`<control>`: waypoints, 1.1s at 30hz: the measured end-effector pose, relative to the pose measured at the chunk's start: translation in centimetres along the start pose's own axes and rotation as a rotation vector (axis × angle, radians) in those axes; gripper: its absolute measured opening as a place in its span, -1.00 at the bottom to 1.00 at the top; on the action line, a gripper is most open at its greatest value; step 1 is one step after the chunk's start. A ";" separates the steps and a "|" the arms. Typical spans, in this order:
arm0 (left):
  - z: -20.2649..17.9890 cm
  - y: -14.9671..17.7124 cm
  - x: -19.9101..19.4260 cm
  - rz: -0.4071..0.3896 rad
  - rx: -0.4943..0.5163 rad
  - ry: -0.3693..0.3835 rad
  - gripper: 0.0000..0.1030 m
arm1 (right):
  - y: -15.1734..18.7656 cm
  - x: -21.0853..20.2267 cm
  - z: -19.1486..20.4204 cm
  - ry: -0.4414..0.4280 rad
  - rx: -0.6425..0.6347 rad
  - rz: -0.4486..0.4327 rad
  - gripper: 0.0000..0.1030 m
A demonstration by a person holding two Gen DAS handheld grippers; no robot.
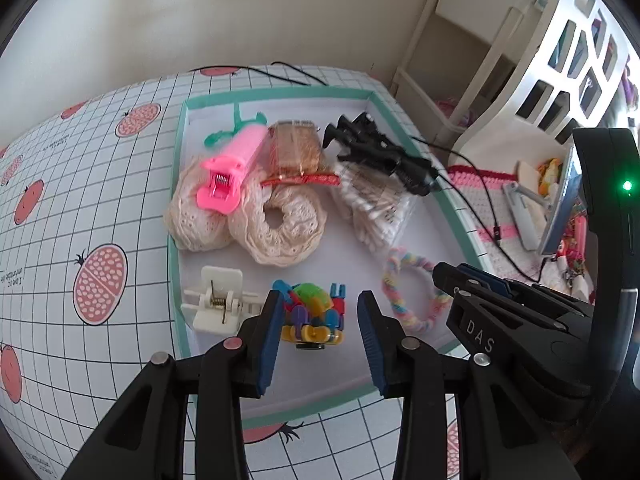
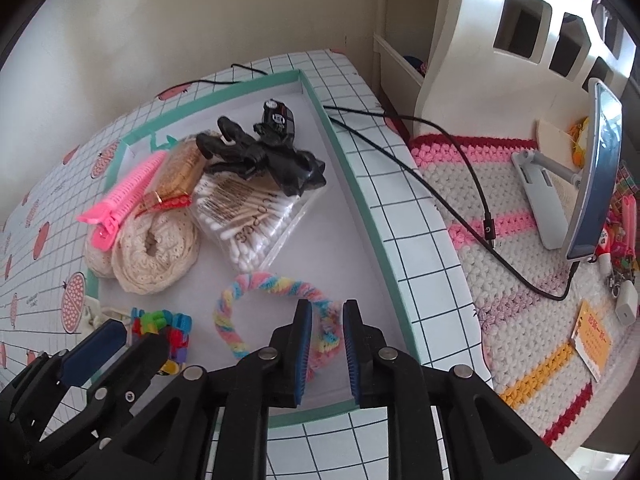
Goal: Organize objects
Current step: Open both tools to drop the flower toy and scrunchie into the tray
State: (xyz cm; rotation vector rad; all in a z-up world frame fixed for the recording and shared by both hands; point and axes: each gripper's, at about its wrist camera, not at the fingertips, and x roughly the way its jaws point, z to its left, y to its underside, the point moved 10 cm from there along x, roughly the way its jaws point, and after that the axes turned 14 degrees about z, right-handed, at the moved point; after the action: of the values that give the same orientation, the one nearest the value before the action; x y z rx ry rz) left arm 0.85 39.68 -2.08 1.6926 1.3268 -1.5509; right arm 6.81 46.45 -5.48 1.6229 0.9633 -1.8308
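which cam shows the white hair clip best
The left wrist view. The white hair clip lies fully in sight in the tray, spring and all, beside the left gripper. In the right wrist view only a sliver of it shows, behind the left gripper.

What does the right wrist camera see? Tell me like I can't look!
The right tool straddles a pastel braided ring lying in a green-rimmed tray. Behind it lie cotton swabs, cream lace rolls and a pink hair clip.

Block toy [image 1: 314, 316] left of braided ring [image 1: 408, 292]
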 end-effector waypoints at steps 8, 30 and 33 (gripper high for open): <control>0.4 -0.9 -2.1 -0.054 -0.010 0.021 -0.24 | -0.6 -2.0 0.4 -0.028 0.001 -0.045 -0.48; 17.8 -1.0 -4.2 -0.158 -0.386 -0.159 0.14 | -1.2 -2.4 5.9 -0.044 -0.090 -0.110 -0.14; 20.2 -0.3 -4.0 -0.153 -0.431 -0.183 0.35 | -1.3 -2.3 6.9 -0.045 -0.100 -0.118 0.03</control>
State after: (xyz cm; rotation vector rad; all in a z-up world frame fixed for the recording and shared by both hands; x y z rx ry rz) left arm -8.36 21.28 -3.04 1.1825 1.5835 -1.3388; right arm 1.90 41.65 -2.75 1.4868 1.1338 -1.8563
